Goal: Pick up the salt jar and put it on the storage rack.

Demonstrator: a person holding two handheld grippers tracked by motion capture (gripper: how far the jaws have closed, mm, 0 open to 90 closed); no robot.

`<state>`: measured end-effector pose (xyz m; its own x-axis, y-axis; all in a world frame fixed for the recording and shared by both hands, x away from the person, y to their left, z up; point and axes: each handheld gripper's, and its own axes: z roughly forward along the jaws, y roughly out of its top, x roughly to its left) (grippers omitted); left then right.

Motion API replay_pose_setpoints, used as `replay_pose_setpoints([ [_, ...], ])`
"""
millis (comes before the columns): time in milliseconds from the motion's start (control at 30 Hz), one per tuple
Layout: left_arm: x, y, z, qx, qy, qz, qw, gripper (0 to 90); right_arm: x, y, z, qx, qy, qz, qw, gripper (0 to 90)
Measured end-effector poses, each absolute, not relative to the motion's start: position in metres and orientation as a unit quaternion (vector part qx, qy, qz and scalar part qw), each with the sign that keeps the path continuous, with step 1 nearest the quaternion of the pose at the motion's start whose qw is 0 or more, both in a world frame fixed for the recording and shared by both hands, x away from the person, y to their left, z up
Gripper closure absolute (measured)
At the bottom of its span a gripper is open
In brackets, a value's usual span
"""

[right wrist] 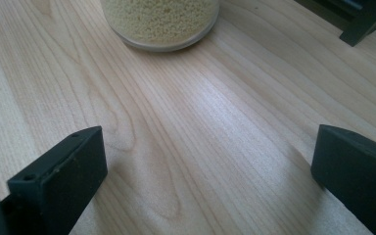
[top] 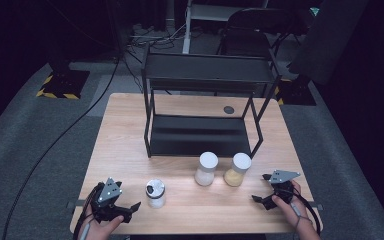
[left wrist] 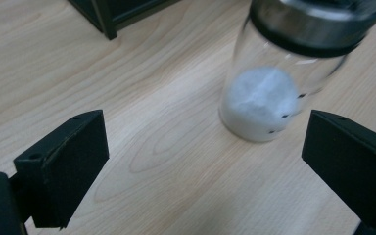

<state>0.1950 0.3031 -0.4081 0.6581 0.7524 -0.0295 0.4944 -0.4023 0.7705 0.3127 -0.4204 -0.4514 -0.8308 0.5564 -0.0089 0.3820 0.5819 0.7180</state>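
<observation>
i'm at the approach: left gripper [top: 130, 209] spread wide near the salt jar [top: 155, 193], right gripper [top: 263, 189] spread, empty, facing the grain jar [top: 237, 169]. next, i'd straddle each jar.

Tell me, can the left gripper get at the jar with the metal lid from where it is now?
Probably yes. The left gripper stands open beside the metal-lidded jar, with bare table between them.
</observation>
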Motion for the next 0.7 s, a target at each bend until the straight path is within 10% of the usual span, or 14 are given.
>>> replay_pose_setpoints([
  [700, 0.194, 0.287, -0.389, 0.829, 0.337, 0.163, 0.415, 4.1, 0.313, -0.421, -0.451, 0.265, 0.882, 0.372, 0.116, 0.0],
])
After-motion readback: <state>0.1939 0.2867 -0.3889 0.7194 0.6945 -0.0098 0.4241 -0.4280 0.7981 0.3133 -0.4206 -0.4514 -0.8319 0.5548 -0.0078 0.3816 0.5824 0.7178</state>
